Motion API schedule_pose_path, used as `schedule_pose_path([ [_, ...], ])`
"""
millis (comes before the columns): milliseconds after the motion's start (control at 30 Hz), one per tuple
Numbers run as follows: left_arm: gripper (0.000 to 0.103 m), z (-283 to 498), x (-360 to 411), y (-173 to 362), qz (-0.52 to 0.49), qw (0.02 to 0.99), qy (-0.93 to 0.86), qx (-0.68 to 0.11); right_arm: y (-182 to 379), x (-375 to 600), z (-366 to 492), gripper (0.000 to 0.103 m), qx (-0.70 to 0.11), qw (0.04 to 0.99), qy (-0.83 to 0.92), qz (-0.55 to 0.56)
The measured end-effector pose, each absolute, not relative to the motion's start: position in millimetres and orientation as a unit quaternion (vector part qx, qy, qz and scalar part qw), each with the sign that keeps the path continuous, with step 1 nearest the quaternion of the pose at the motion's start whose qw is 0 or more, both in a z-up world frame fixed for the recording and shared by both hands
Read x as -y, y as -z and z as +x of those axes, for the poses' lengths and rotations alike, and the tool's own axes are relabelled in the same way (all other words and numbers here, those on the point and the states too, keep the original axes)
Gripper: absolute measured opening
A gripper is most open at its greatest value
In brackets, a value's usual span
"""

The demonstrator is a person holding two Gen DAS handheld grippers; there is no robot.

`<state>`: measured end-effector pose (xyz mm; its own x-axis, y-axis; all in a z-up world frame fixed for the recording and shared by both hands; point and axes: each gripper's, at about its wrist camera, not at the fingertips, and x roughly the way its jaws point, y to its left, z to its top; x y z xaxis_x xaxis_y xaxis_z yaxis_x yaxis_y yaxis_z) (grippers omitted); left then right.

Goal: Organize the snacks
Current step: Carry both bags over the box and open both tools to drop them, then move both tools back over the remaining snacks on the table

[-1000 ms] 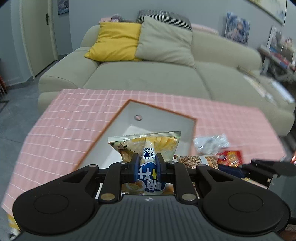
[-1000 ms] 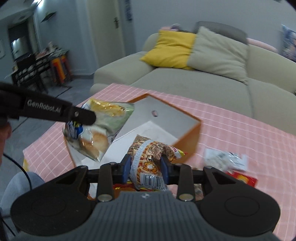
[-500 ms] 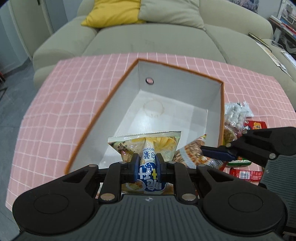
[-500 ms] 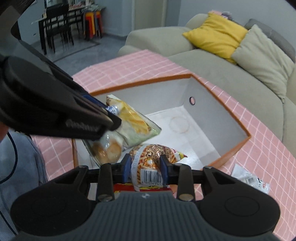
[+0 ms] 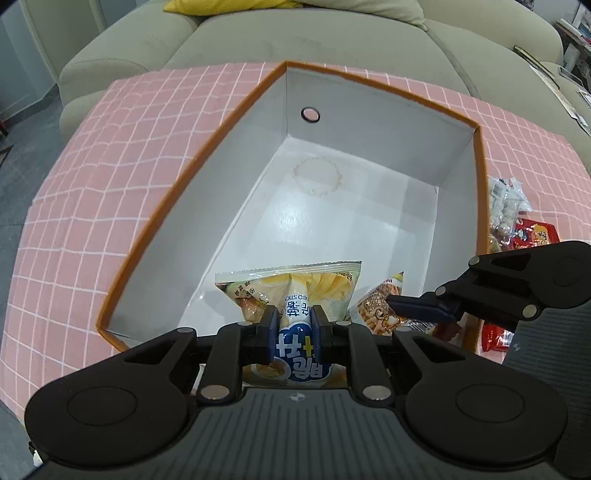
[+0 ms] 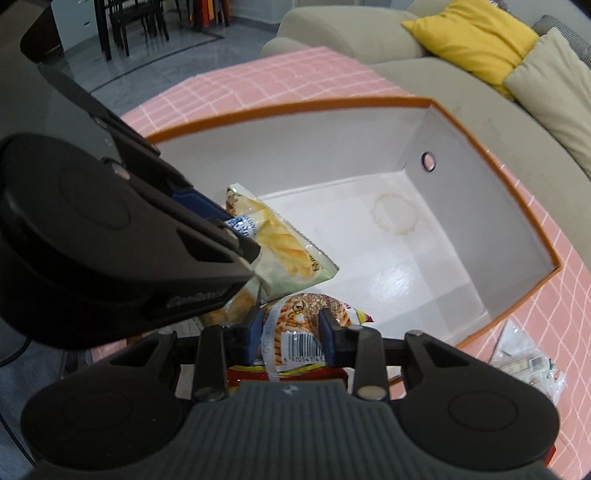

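An orange-rimmed box (image 5: 159,218) (image 6: 495,166) with a white inside sits on the pink checked tablecloth. My left gripper (image 5: 294,320) is shut on a yellow and blue potato-stick bag (image 5: 295,291) (image 6: 284,247), held over the box's near end. My right gripper (image 6: 291,328) (image 5: 417,306) is shut on a brown and orange snack bag (image 6: 306,317) (image 5: 373,306), just right of the first bag, also over the near end. The box floor beyond both bags is bare.
More snack packets lie on the cloth right of the box: a clear one (image 5: 506,199) (image 6: 524,362) and red ones (image 5: 535,232). A beige sofa (image 5: 332,40) with a yellow cushion (image 6: 472,40) stands behind the table. Chairs (image 6: 129,22) stand far left.
Both grippers came down and tipped toward the box with their bags, so the box now fills both views. The right gripper swung in beside the left one.
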<state>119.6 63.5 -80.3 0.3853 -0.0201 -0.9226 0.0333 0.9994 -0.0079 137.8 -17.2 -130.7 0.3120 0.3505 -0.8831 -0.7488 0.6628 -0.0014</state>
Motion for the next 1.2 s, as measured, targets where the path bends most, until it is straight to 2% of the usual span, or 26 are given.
schedule_pose_path([
  [300, 0.021, 119.9, -73.3, 83.0, -0.011, 0.833, 0.007, -0.553, 132.2, 14.1, 138.2, 0.033, -0.473, 0.777, -0.352, -0.22],
  [367, 0.031, 116.7, -73.1, 76.5, -0.007, 0.843, 0.003, -0.537, 127.8, 17.1, 136.7, 0.039, -0.469, 0.781, -0.351, -0.217],
  [433, 0.045, 113.5, -74.4, 68.1, -0.01, 0.854, -0.003, -0.519, 123.2, 22.1, 136.5, 0.054, -0.463, 0.789, -0.345, -0.209],
  [533, 0.058, 106.4, -80.0, 52.6, -0.033, 0.877, -0.016, -0.479, 110.2, 36.9, 132.1, 0.062, -0.447, 0.807, -0.337, -0.188],
  [633, 0.07, 98.1, -84.6, 37.2, -0.057, 0.899, -0.034, -0.433, 93.5, 59.7, 125.8, 0.066, -0.428, 0.83, -0.326, -0.149],
  [767, 0.072, 90.4, -89.2, 20.4, -0.083, 0.917, -0.038, -0.388, 71.5, 92.6, 109.4, 0.068, -0.39, 0.857, -0.318, -0.112],
  [900, 0.075, 87.4, -87.6, 10.4, -0.076, 0.923, -0.044, -0.375, 62.6, 131.2, 87.2, 0.071, -0.368, 0.869, -0.313, -0.104],
  [1200, 0.075, 57.6, -38.1, 8.0, -0.025, 0.93, 0.001, -0.368, 81.1, 214.8, 47.9, 0.074, -0.39, 0.901, -0.181, -0.067],
])
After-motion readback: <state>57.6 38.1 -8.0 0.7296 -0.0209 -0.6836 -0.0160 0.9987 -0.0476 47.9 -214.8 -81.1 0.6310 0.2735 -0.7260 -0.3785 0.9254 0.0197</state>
